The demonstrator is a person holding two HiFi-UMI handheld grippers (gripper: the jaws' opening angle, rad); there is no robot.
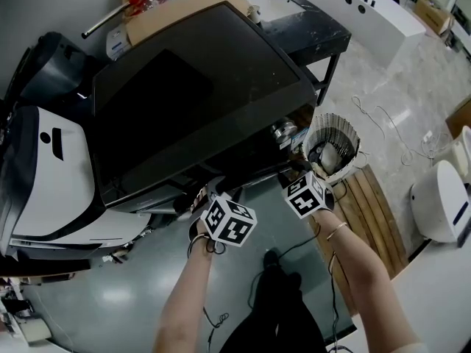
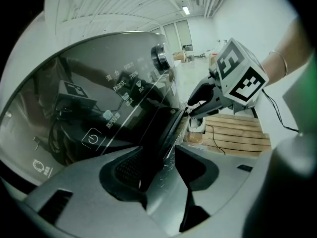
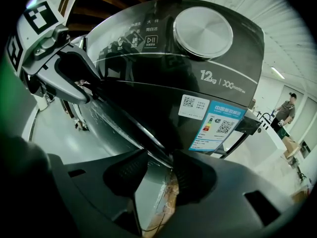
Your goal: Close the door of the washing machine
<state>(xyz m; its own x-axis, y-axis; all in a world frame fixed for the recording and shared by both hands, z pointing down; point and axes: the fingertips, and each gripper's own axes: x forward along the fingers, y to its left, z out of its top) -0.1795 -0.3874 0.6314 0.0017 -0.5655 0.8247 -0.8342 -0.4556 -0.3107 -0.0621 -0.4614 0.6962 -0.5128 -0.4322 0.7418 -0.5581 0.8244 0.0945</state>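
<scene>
2 grippers meet the washing machine door at its near edge. My left gripper is pinched onto that rim, and my right gripper, just beside it, is clamped likewise. The rim runs left to right with the machine body beyond, so I judge the push goes far. A woven basket stands right, seemingly outside the swing.

L gripper & R gripper: grey plastic jaws w/ black ribbed pads on inner faces. Behind each claw, a white cube w/ black square markers. Bare forearms, light skin. Thin bangle on R wrist; black cable runs back from the claw.
</scene>
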